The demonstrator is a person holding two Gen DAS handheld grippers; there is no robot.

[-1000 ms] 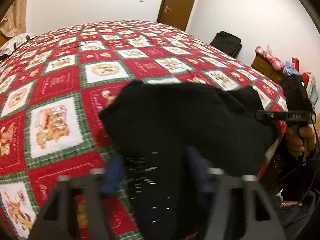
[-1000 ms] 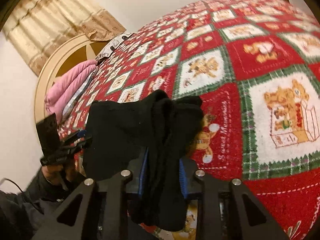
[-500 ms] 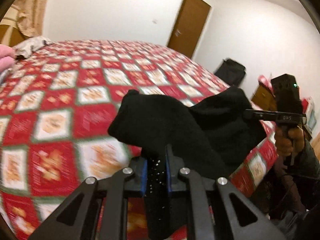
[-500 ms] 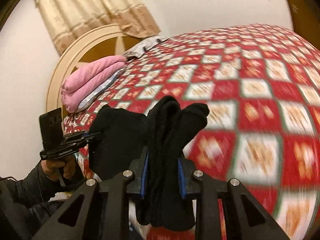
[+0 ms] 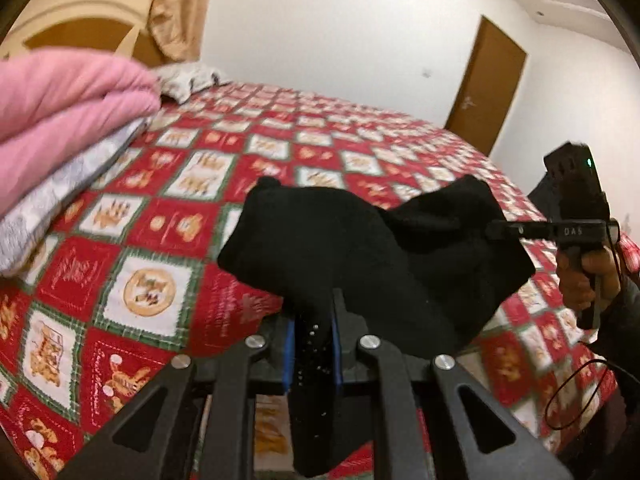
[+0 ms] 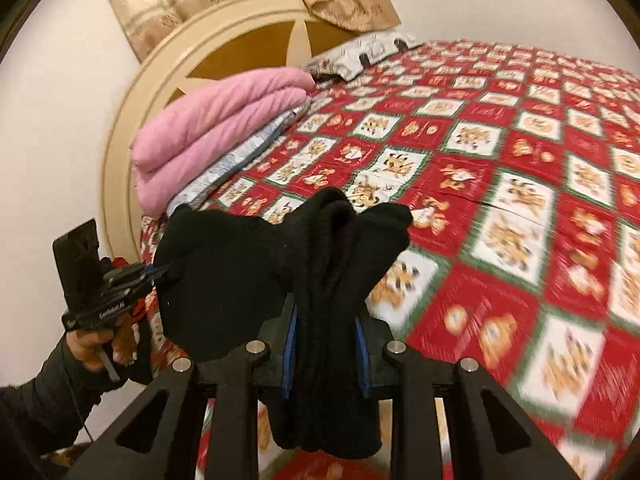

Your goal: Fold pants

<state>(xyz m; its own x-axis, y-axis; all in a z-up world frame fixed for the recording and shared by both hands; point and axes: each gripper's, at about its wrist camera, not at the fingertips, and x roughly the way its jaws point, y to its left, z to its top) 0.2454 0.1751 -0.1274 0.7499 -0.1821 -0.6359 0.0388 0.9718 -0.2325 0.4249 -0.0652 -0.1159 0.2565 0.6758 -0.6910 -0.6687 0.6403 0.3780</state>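
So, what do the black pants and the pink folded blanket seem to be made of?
Black pants: probably thick fleece or knit; matte, no sheen, soft rounded folds, bulky where the right gripper pinches them.
Pink folded blanket: probably a padded, quilted textile; puffy rolls with fine diagonal wrinkle lines and a faint sheen. The exact fibre of either cannot be told.

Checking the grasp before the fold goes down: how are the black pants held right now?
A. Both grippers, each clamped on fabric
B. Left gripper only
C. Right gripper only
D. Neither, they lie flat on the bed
A: the black pants bunch between the left gripper fingers and likewise the right gripper fingers, lifted above the red patchwork quilt.
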